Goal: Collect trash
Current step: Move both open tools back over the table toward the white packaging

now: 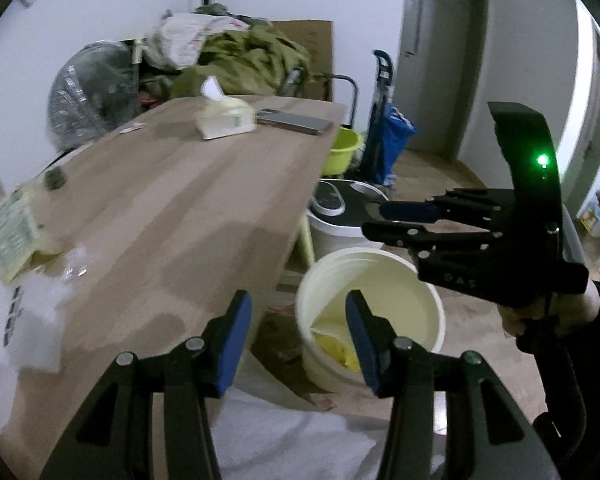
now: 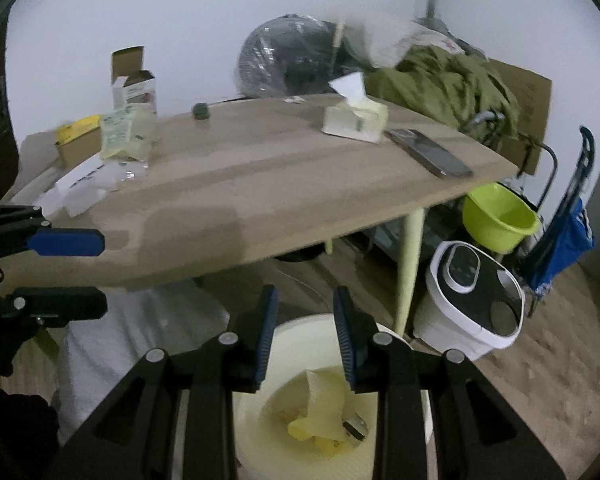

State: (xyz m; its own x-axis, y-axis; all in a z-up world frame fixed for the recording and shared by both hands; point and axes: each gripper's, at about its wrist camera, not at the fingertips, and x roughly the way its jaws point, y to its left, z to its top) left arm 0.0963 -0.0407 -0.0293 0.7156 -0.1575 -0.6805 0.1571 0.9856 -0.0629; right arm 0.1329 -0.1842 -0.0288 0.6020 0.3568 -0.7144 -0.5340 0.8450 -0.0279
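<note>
A cream bucket (image 2: 300,326) stands on the floor by the wooden table (image 2: 260,184), with crumpled yellow trash (image 2: 320,412) in it. My right gripper (image 2: 306,336) hangs over the bucket, open by a narrow gap, with nothing between its pads. My left gripper (image 1: 300,340) is open wider and empty, over the table's edge beside the bucket (image 1: 380,276). Each gripper shows in the other's view: the right gripper (image 1: 374,222), the left gripper (image 2: 102,272). On the table's left end lie a yellow-green packet (image 2: 124,136) and white wrappers (image 2: 88,184).
The table also holds a tissue box (image 2: 356,120), a phone (image 2: 428,152), a small dark cap (image 2: 200,112) and open cartons (image 2: 132,80). On the floor to the right stand a white appliance (image 2: 472,292), a green basin (image 2: 500,216) and a blue bag (image 2: 568,232).
</note>
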